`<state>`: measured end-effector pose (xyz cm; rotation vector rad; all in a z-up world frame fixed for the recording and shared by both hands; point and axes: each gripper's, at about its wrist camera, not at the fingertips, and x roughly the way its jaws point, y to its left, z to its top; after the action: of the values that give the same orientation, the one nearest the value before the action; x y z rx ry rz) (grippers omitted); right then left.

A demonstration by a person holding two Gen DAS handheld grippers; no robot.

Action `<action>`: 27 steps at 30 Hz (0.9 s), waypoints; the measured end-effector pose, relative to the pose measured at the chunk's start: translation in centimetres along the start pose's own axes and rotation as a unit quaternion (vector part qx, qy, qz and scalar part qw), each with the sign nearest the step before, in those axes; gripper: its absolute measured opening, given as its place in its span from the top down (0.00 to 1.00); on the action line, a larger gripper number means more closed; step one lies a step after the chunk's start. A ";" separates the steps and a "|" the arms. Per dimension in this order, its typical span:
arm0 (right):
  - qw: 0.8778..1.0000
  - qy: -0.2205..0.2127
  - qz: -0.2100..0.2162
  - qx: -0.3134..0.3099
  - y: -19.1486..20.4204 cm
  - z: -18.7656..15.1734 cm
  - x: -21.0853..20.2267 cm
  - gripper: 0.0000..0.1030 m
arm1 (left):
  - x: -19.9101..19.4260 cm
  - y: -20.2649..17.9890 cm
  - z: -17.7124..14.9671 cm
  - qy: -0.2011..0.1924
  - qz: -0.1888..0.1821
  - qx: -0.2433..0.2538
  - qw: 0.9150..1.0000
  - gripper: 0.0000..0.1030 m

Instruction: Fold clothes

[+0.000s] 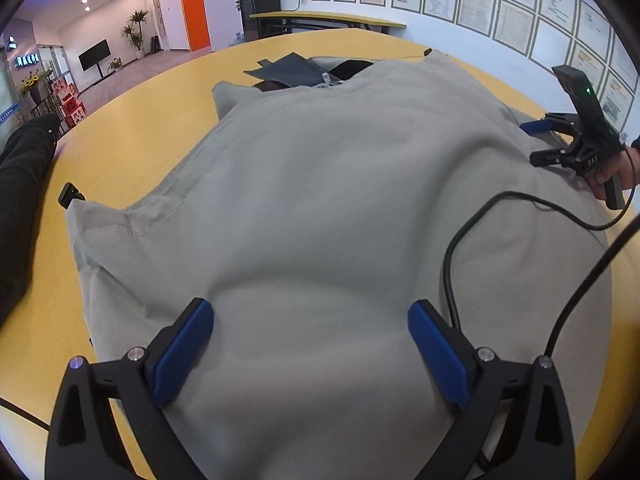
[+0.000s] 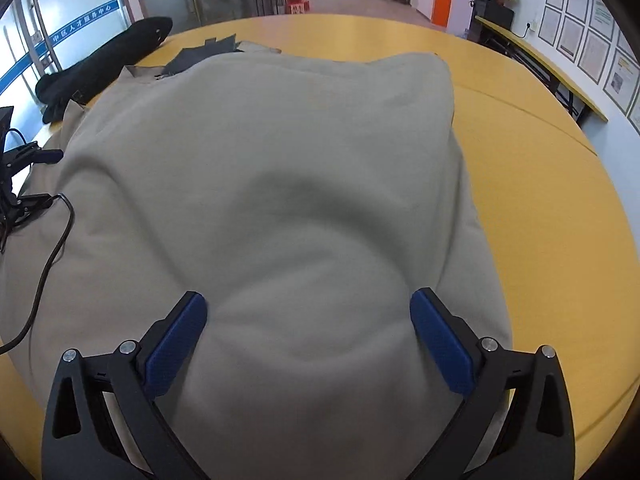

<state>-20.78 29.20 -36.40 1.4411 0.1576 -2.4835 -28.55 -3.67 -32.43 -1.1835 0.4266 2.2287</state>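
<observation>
A beige-grey garment (image 1: 320, 200) lies spread over the yellow table (image 1: 132, 128); it also fills the right wrist view (image 2: 280, 180). My left gripper (image 1: 310, 320) is open just above the cloth, its blue pads (image 1: 184, 352) wide apart with nothing between them. My right gripper (image 2: 308, 312) is open over another part of the same garment, its blue pads (image 2: 440, 344) apart and empty. The right gripper also shows in the left wrist view (image 1: 536, 142), open at the garment's right edge. The left gripper shows at the left edge of the right wrist view (image 2: 44, 176).
A dark grey garment (image 1: 288, 72) lies partly under the beige one at the far side. A black garment (image 2: 100, 64) lies at the table's edge. A black cable (image 1: 460, 248) trails over the cloth. A second yellow table (image 1: 328, 20) stands by the wall.
</observation>
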 end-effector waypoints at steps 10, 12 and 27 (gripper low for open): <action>0.998 0.047 -0.013 0.025 2.4 -5.9 -4.8 0.01 | -4.6 -5.1 -4.7 0.030 -0.007 -0.010 0.999 0.03; 1.000 0.022 -0.004 0.007 3.6 -4.1 -5.8 0.02 | -6.0 -5.5 -4.1 0.031 -0.021 -0.017 0.999 0.03; 0.992 0.124 -0.024 0.027 5.9 0.0 1.4 0.00 | -3.4 -6.3 -2.9 0.043 0.057 -0.121 0.990 0.00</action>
<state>-19.76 23.34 -37.35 1.7863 0.1768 -2.3527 -21.24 -1.37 -31.27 -1.4164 0.2694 2.3852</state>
